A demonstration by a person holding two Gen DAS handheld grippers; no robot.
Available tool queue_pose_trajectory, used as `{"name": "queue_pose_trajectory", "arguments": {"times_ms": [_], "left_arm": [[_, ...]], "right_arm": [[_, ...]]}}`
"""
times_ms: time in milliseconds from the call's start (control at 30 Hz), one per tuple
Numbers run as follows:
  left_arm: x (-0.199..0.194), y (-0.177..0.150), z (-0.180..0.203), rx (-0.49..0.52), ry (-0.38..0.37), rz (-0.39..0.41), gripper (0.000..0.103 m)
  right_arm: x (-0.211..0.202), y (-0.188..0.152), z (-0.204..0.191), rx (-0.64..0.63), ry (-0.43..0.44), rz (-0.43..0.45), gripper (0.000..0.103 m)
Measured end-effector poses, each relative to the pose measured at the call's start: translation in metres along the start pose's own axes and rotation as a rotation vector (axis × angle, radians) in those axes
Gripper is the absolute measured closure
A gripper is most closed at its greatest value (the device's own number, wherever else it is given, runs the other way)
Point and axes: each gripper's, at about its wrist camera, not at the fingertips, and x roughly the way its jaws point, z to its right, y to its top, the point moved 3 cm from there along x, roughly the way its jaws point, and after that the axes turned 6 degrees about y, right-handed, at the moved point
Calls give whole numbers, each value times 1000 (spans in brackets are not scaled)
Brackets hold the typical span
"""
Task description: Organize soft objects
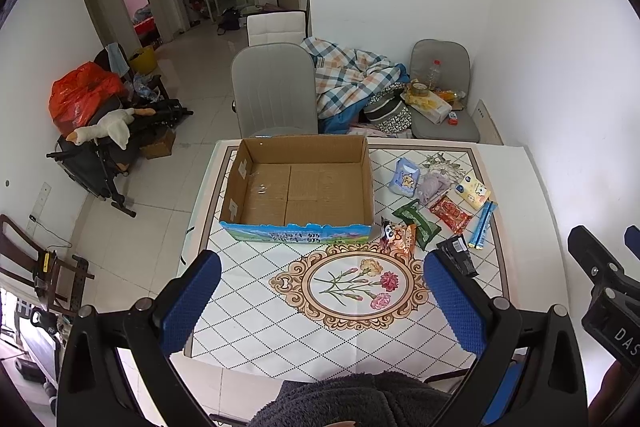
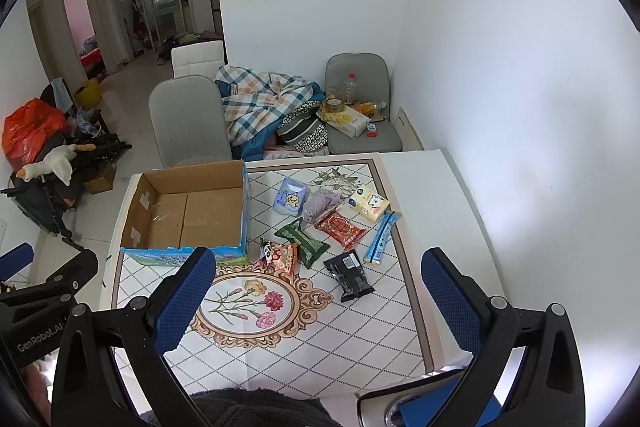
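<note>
White walls corner a patterned table [image 2: 360, 327], where soft packets [image 2: 340, 227] lie loosely clustered just right of an empty cardboard box [image 2: 188, 211]. Both the left gripper [image 1: 320, 303] and right gripper [image 2: 316, 303] hover above the near edge, jaws apart, holding nothing.

Behind my table [image 1: 516, 179] there's a grey chair [image 1: 274, 89], pushed in. Plaid blanket [image 1: 350, 75] heaped beside it, second grey chair [image 1: 440, 67] in the corner carrying a plastic bottle [image 1: 434, 73] and a tape roll [image 1: 420, 89]. Far left on the floor side: orange bag [image 1: 82, 93], plush goose [image 1: 110, 127] lying on a black stroller [image 1: 96, 163], yellow bucket [image 1: 143, 59] further back
</note>
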Motion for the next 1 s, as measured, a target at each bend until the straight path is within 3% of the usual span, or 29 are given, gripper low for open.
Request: {"name": "queue_pose_trajectory", "arguments": {"times_ms": [1000], "left_arm": [[0, -3, -1, -7, -5, -11, 0]], "right_arm": [[4, -7, -3, -15, 15, -9, 0]]}}
